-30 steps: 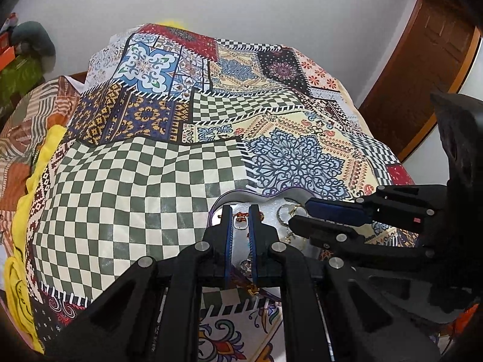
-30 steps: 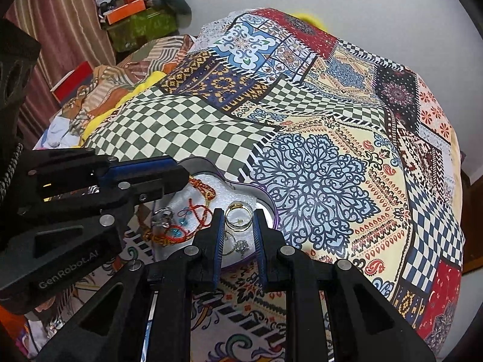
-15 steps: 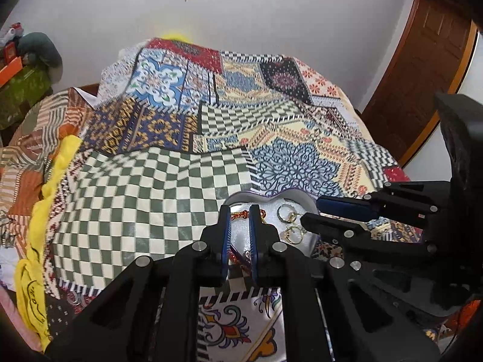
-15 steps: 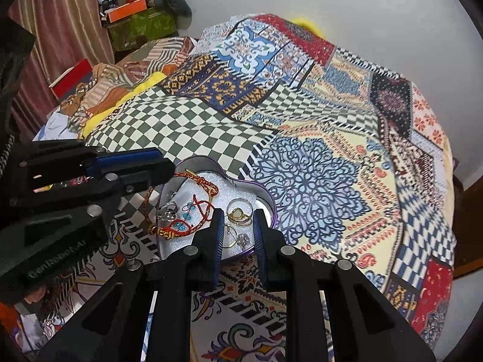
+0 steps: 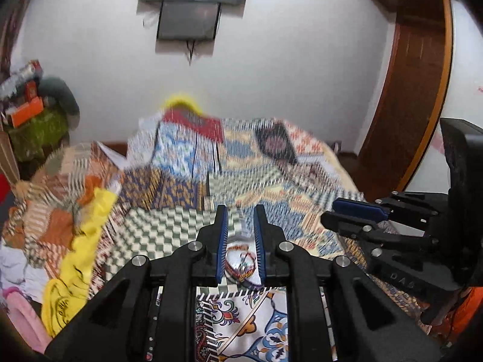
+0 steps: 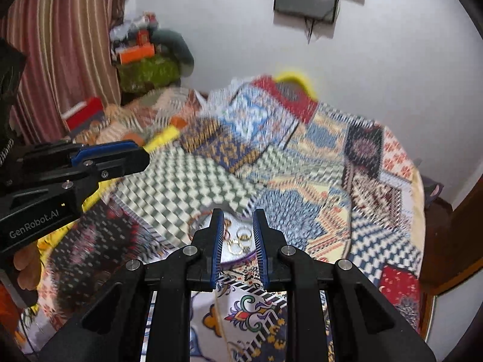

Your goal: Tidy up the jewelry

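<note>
A silver heart-shaped tray (image 6: 235,256) with a purple rim lies on the patchwork bedspread, holding gold rings (image 6: 238,241) and a red-orange bracelet (image 5: 241,267). In the left wrist view the tray (image 5: 250,277) shows between the fingers. My left gripper (image 5: 239,215) is open a little and empty, raised well above the tray. My right gripper (image 6: 238,215) is also open a little and empty, raised above the tray's near edge. Each gripper appears in the other's view: the right one (image 5: 341,211) and the left one (image 6: 132,157). The bed is motion-blurred.
The patterned bedspread (image 6: 302,181) covers the bed. Piled clothes and a yellow cloth (image 5: 81,241) lie at the left. A wall TV (image 5: 187,21) hangs above. A wooden door (image 5: 416,90) stands right; a striped curtain (image 6: 60,45) hangs left.
Both grippers have lifted up and back from the tray and tilted upward, so the wall and TV come into view. The jaw gaps look about the same.
</note>
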Demonstrator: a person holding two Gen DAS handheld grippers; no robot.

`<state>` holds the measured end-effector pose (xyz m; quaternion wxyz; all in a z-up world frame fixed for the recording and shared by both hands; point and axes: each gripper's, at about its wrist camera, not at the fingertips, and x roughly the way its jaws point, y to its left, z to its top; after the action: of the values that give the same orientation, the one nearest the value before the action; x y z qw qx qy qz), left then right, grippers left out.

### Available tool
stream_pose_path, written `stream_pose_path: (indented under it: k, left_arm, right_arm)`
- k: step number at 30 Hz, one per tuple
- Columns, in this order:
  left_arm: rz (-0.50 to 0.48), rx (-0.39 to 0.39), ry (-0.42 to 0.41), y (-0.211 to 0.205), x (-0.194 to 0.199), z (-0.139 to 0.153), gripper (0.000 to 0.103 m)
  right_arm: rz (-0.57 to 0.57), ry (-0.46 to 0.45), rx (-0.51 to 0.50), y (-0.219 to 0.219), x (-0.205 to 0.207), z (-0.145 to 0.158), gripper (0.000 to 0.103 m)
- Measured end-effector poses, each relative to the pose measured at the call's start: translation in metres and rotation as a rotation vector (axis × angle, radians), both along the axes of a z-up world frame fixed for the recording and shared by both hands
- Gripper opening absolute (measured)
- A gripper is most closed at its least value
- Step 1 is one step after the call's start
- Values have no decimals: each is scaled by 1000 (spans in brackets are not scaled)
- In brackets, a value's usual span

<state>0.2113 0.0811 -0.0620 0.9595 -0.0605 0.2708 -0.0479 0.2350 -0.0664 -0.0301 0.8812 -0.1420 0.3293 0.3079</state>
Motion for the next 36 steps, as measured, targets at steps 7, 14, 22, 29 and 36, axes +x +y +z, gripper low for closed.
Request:
stream_pose_path:
  k: [7,14,22,29,36]
  left_arm:
    - [25,12,-231,-10,-79,59,30]
    - [67,28,-389,-24,-145,85,47]
    - [133,65,-460,-38,-183,88,84]
    - [158,45,-471,-39,-200,88,93]
    - [157,48,-465,-41,-201,87,94]
  right_arm:
    - [-56,-209,190,-38,-69,74,18]
    - [-120,-390,324,-66,-138,112,22]
    - [-217,-576,364,-66,-185,117,87]
    - [-256,-551,390,-69,-186,116,103]
    - [-266,-532,372,-73,-187,112,103]
